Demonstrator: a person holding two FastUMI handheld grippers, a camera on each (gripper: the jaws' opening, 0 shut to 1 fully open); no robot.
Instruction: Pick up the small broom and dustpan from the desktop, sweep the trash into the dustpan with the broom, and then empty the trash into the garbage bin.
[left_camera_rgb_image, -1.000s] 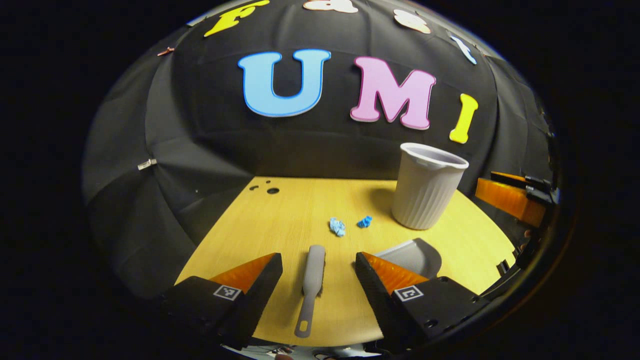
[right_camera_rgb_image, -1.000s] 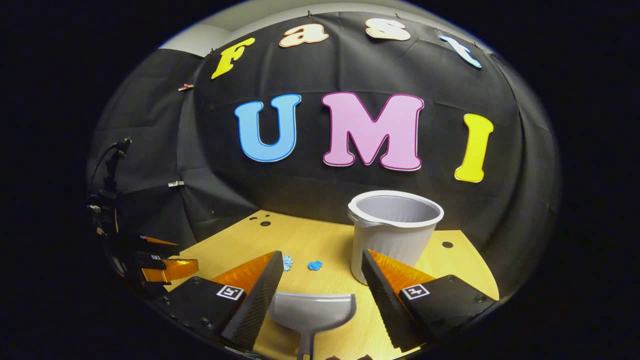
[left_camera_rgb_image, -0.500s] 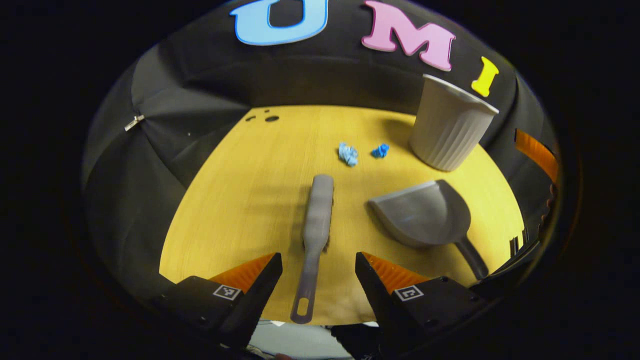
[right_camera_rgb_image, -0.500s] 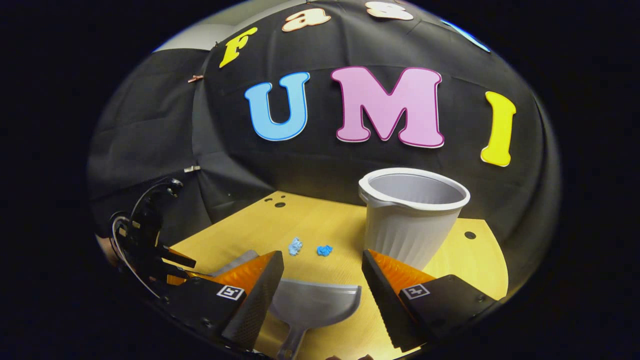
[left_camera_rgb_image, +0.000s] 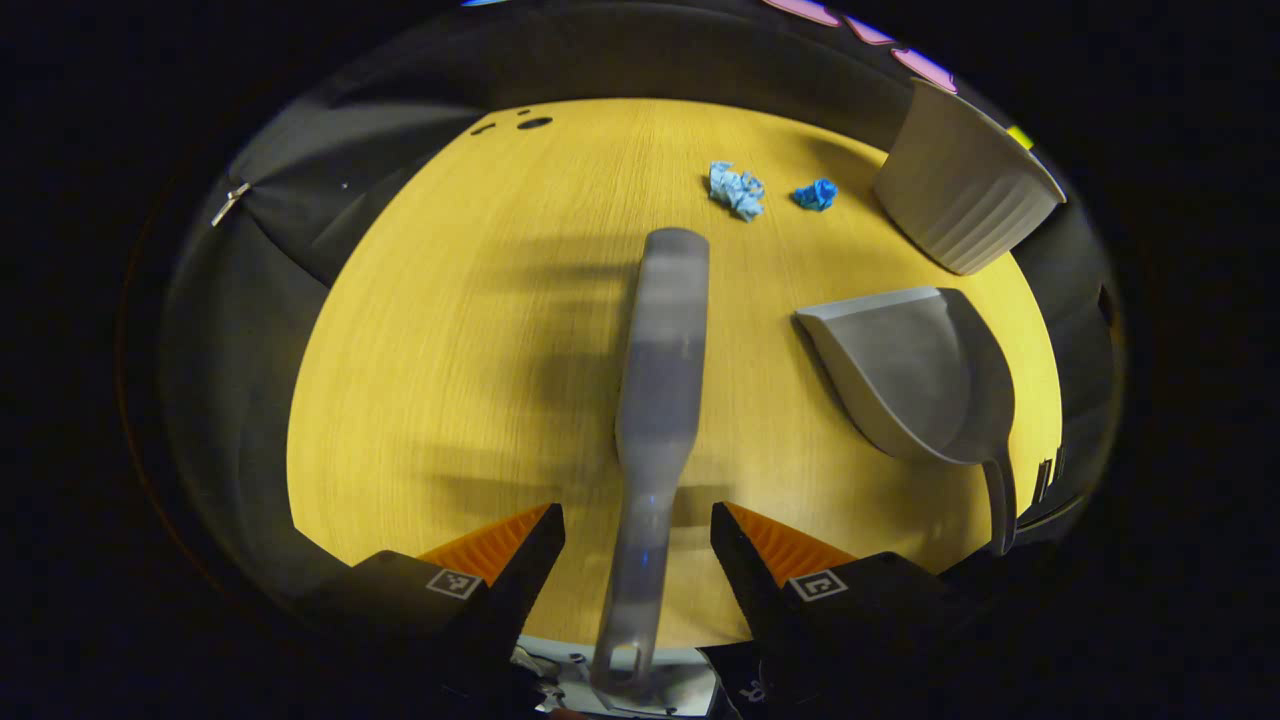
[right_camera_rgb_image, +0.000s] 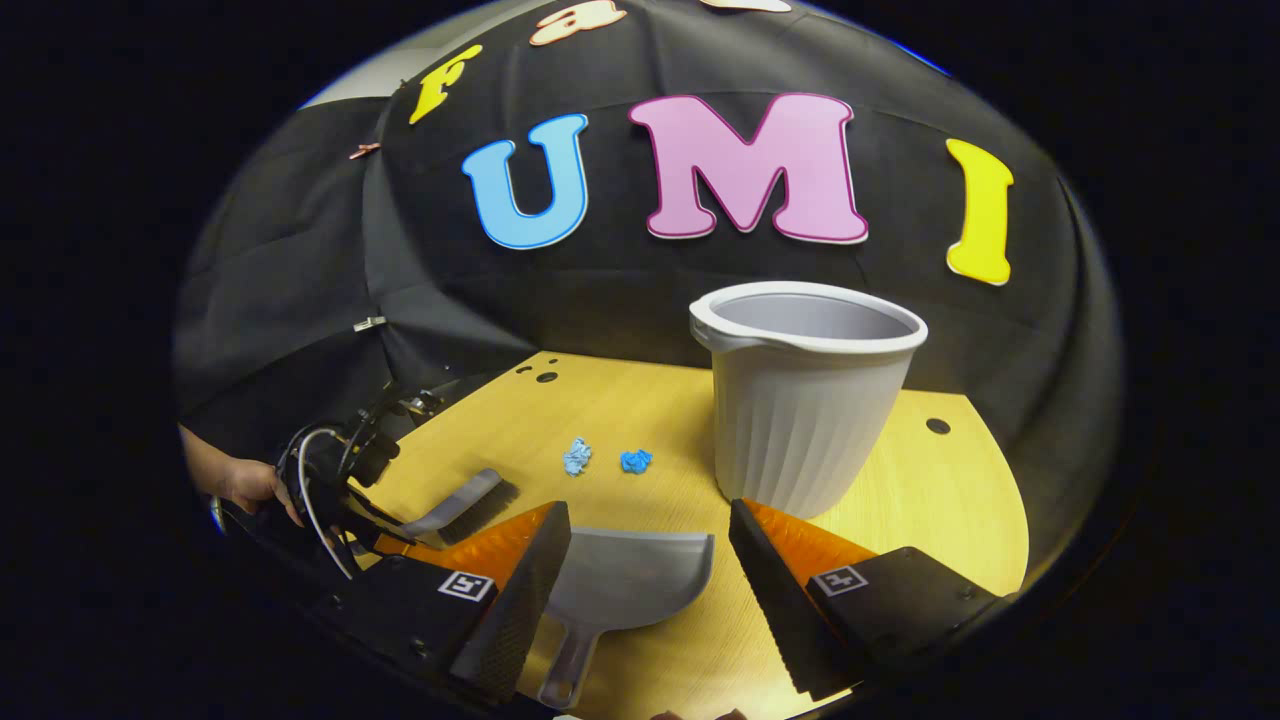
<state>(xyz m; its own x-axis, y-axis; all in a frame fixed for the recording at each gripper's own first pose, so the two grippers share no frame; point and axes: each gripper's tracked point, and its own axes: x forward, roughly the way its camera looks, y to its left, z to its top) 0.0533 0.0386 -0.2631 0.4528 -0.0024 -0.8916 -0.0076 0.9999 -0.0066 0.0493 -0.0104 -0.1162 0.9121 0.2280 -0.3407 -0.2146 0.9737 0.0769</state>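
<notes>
Straddling the broom (left_camera_rgb_image: 655, 400) handle, left gripper (left_camera_rgb_image: 638, 530) jaws gape; right gripper (right_camera_rgb_image: 648, 530) jaws gape over dustpan (right_camera_rgb_image: 625, 580).

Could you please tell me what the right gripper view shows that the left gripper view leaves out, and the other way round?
The right gripper view offers the garbage bin's open mouth, the broom's bristles, a hand holding the left gripper, and the open right gripper astride the dustpan. The left gripper view offers the broom's whole handle from above, between open fingers. Shared: blue paper scraps, bin, broom, dustpan, desktop.
</notes>
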